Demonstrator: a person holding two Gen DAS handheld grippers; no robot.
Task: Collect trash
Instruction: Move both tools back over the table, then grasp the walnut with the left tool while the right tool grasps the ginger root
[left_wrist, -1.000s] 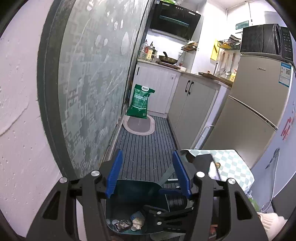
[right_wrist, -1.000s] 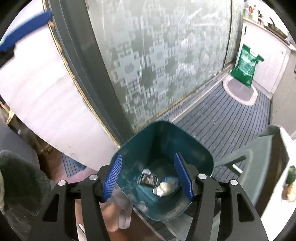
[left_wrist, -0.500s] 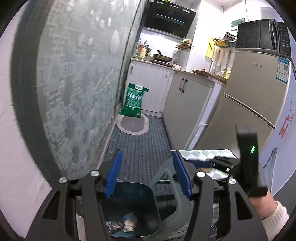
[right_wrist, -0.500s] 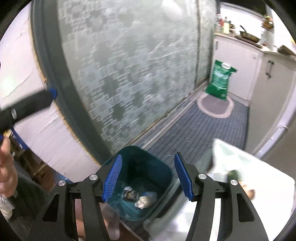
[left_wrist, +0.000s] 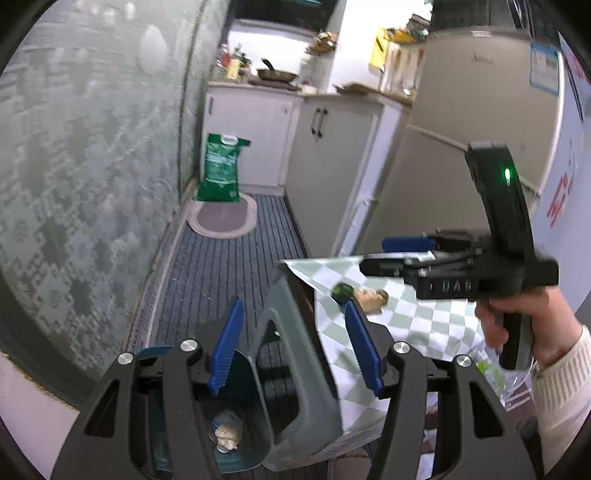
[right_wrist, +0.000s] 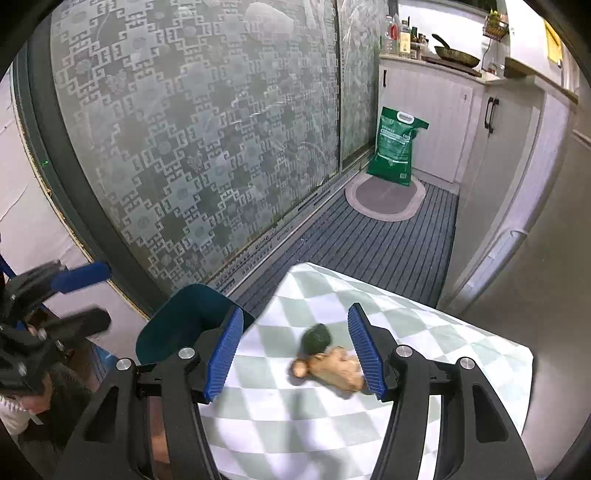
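Observation:
A dark teal trash bin (right_wrist: 184, 314) stands on the floor beside the table; trash pieces (left_wrist: 227, 434) lie in its bottom. On the green-and-white checked tablecloth (right_wrist: 424, 332) lie a dark green lump (right_wrist: 316, 338) and a crumpled brown scrap (right_wrist: 340, 371). My right gripper (right_wrist: 295, 354) is open and empty, hovering above these two pieces. My left gripper (left_wrist: 291, 350) is open and empty above the bin's grey lid (left_wrist: 291, 350) and the table edge. The right gripper also shows in the left wrist view (left_wrist: 406, 254).
A patterned glass sliding door (right_wrist: 203, 129) runs along the left. A green sack (right_wrist: 397, 151) and an oval mat (right_wrist: 384, 197) sit on the striped floor by white cabinets (right_wrist: 424, 110). A fridge (left_wrist: 461, 147) stands behind the table.
Both grippers have swung from over the bin toward the table. The right gripper now hangs over the green lump and the brown scrap; the bin has slid to the lower left of both views.

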